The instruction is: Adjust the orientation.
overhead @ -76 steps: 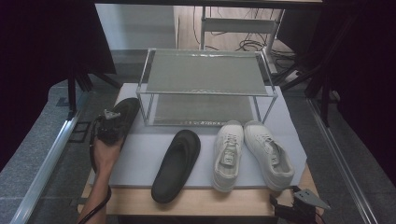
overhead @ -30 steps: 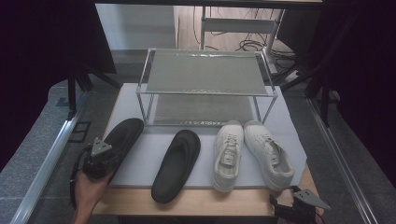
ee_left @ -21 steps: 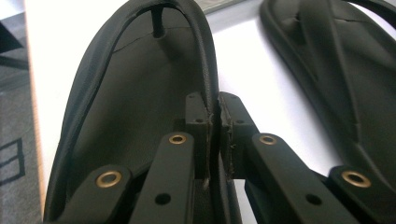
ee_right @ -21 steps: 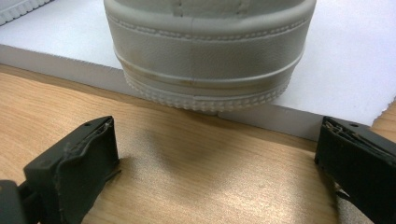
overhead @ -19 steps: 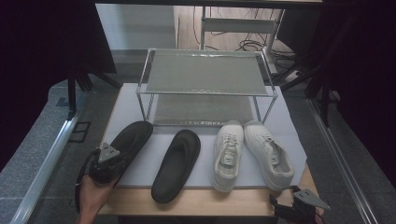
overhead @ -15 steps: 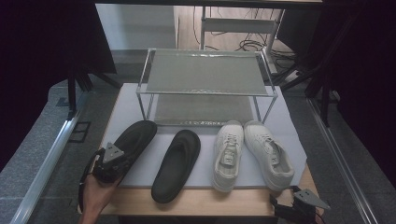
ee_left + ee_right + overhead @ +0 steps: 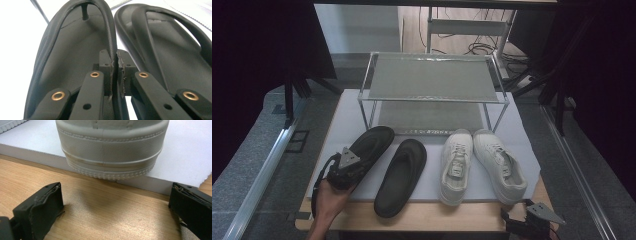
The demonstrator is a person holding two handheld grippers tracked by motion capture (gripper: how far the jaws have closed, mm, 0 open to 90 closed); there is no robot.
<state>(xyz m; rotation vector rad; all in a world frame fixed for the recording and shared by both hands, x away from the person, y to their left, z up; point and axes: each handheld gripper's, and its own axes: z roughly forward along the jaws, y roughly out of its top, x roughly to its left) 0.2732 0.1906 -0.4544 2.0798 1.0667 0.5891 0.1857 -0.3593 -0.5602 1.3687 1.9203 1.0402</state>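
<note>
While the left gripper (image 7: 346,167) pinches one of two black slippers (image 7: 366,150) near the bench's left edge, two white sneakers (image 7: 455,165) lie rightward; the right gripper (image 7: 115,212) gapes wide.

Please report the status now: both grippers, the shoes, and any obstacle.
Left gripper shut on left black slipper's rim. Right gripper open, behind white sneaker's heel. Second slipper close beside.

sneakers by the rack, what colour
Off-white sneakers, clearest in the high view.
</note>
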